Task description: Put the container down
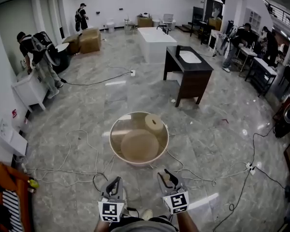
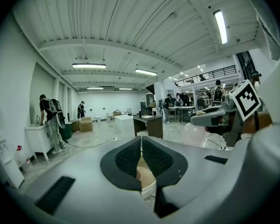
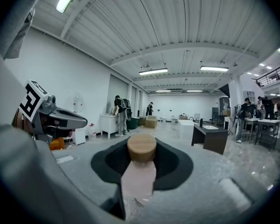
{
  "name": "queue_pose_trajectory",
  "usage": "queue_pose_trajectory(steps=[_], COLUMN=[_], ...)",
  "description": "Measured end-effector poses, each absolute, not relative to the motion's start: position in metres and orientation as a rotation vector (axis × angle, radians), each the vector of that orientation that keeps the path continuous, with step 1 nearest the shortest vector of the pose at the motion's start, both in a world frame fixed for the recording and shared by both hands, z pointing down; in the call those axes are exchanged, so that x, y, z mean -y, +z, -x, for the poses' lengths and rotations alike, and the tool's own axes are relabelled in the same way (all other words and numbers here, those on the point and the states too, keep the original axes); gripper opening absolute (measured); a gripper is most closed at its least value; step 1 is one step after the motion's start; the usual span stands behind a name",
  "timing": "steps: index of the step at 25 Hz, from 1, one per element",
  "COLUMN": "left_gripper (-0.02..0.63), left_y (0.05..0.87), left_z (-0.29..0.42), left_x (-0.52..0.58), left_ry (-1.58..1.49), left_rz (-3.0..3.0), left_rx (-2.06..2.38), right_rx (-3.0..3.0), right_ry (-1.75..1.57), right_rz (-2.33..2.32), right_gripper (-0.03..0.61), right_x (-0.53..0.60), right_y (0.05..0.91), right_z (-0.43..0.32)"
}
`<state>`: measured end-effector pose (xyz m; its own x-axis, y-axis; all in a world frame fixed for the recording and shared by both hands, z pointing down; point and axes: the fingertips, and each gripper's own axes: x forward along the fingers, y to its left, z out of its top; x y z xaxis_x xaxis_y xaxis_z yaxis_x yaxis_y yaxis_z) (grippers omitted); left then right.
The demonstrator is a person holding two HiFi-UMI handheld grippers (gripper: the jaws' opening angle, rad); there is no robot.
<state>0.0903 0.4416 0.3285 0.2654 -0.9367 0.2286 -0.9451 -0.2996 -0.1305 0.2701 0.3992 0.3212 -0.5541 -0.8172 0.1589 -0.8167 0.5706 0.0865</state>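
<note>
My right gripper [image 3: 141,161] is shut on a pale pink container [image 3: 138,180] with a round wooden lid [image 3: 141,147], held upright between the dark pads. In the head view the right gripper [image 1: 170,177] hangs low at the bottom, the lid [image 1: 168,179] just showing. Beside it, the left gripper [image 1: 117,181] has its jaws together and holds nothing. In the left gripper view its pads [image 2: 130,157] meet at the tips. On the floor ahead of both stands a round beige tub [image 1: 112,138] with a roll [image 1: 154,124] and a flat disc [image 1: 139,146] inside.
Cables [image 1: 72,164] loop over the marble floor around the tub, and a power strip [image 1: 250,167] lies at the right. A dark vanity with a white sink [image 1: 189,74] and a white block [image 1: 156,43] stand beyond. People work at the left wall [image 1: 37,57] and far right.
</note>
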Motion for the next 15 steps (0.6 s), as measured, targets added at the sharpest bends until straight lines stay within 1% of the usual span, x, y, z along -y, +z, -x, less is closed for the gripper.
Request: queue_pose_trajectory(steps=[15], left_gripper=[0.026], left_y=[0.326], left_z=[-0.001], left_x=[-0.32], left_ry=[0.411], left_rz=[-2.484], left_rx=[1.79], right_rx=[2.58], right_ry=[0.02], right_rz=[-1.394], right_gripper=[0.121], right_x=[-0.287], right_y=[0.314], right_z=[-0.182])
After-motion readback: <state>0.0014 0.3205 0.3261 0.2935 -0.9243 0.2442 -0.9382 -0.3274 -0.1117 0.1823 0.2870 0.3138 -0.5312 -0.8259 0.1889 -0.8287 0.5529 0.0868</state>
